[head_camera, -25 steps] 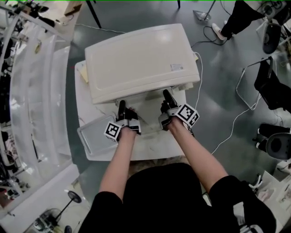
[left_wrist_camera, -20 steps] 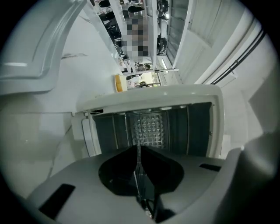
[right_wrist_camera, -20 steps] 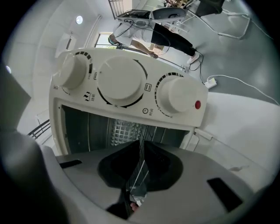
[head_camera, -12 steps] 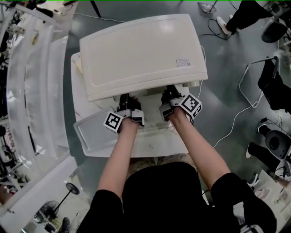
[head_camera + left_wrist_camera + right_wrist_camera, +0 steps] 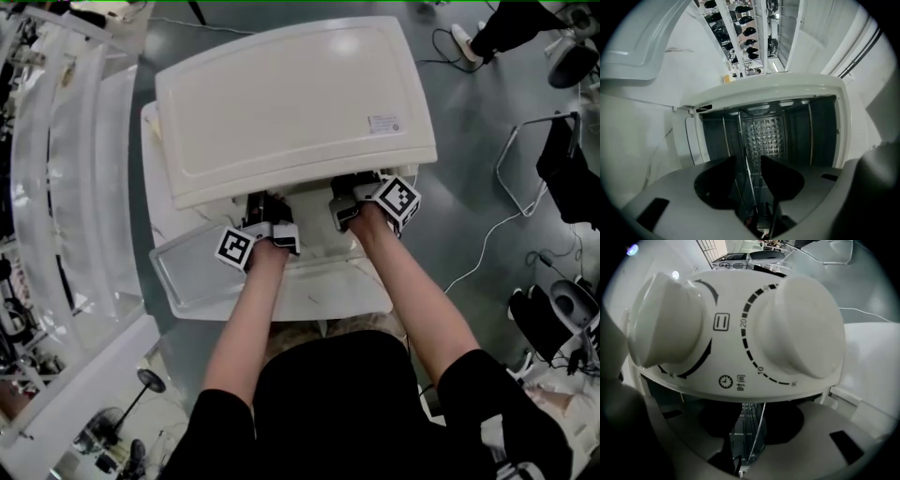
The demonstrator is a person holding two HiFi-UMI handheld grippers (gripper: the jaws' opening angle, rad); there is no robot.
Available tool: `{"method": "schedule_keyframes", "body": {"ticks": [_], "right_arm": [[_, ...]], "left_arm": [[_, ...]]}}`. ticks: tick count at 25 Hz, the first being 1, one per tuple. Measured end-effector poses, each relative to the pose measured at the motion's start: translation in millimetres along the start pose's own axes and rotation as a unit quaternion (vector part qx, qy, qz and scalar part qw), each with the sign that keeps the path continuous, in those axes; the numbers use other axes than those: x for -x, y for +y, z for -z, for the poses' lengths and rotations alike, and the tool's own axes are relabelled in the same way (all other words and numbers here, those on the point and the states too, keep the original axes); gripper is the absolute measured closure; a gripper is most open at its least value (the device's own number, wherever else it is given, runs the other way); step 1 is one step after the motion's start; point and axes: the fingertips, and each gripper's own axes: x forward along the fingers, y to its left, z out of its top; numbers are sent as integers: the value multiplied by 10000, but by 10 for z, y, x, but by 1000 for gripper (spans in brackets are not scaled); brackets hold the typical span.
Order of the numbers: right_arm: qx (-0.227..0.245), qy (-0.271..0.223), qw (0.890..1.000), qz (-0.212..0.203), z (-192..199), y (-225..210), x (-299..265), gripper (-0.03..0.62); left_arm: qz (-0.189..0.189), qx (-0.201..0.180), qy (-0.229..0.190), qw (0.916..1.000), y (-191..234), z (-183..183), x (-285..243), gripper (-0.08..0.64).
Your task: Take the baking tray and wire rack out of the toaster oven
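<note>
White oven (image 5: 291,103) sits on a white table (image 5: 328,292). The tray (image 5: 187,277) lies out on the table, left of the arms. The rack (image 5: 750,186) is inside the oven. Both arms reach to the oven's front. The left gripper (image 5: 749,162) and right gripper (image 5: 751,427) have just been opening; the rack's wire stands between each pair of spread jaws, not pinched.

The oven (image 5: 291,103) stands on the tabletop (image 5: 150,178), its door (image 5: 328,286) lying open in front. The tray (image 5: 187,277) lies left of the door, and the rack (image 5: 742,140) sits inside the oven.
</note>
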Motion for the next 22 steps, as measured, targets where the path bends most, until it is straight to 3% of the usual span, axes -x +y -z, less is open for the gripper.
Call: {"method": "schedule_keyframes", "body": {"ticks": [8,10,14,22], "right_arm": [[175,12,9998,92,-15,-21,-17,485],[191,32,9998,99,-5,-36,-17,514],[104,50,9999,95,13,-57,22,557],[163,29,9998,117,89,-107,227,558]], "left_arm": [[131,102,-377,9991,-43,-216,-292,399],[84,-9,-485,9988,-70,-259,-300,476],[44,59,-399,9992,-35,-266,-260,528],[207,343,-418,9983,37,-199,-61,534]]}}
